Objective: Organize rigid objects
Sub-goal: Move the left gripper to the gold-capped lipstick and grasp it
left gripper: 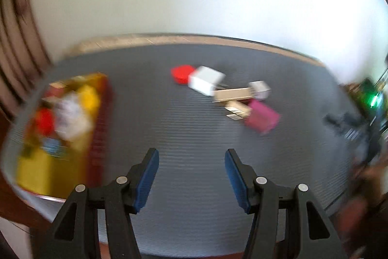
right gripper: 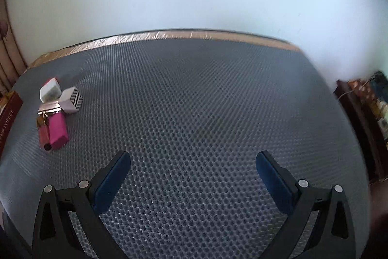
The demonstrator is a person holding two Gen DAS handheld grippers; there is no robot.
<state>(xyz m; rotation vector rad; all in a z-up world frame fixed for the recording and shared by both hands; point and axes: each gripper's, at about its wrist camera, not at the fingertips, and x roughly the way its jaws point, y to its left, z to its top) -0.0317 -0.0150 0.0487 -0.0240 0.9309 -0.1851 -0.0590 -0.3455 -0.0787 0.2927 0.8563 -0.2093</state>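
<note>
A cluster of small rigid items lies on the grey mat [left gripper: 169, 118]: a red round lid [left gripper: 181, 73], a white box [left gripper: 205, 80], a tan box [left gripper: 234, 94], a small white cube [left gripper: 260, 88] and a pink box [left gripper: 262, 118]. My left gripper [left gripper: 191, 157] is open and empty, hovering short of them. The left wrist view is blurred. In the right wrist view the pink box [right gripper: 57, 129], a zigzag-patterned cube [right gripper: 71, 100] and a white box [right gripper: 49, 89] lie far left. My right gripper [right gripper: 193, 159] is open and empty over bare mat.
A red and yellow box [left gripper: 65, 128] with several items inside stands at the mat's left; its red side shows in the right wrist view [right gripper: 8, 117]. A wall runs behind the table. Dark furniture [right gripper: 363, 118] with clutter stands at the right.
</note>
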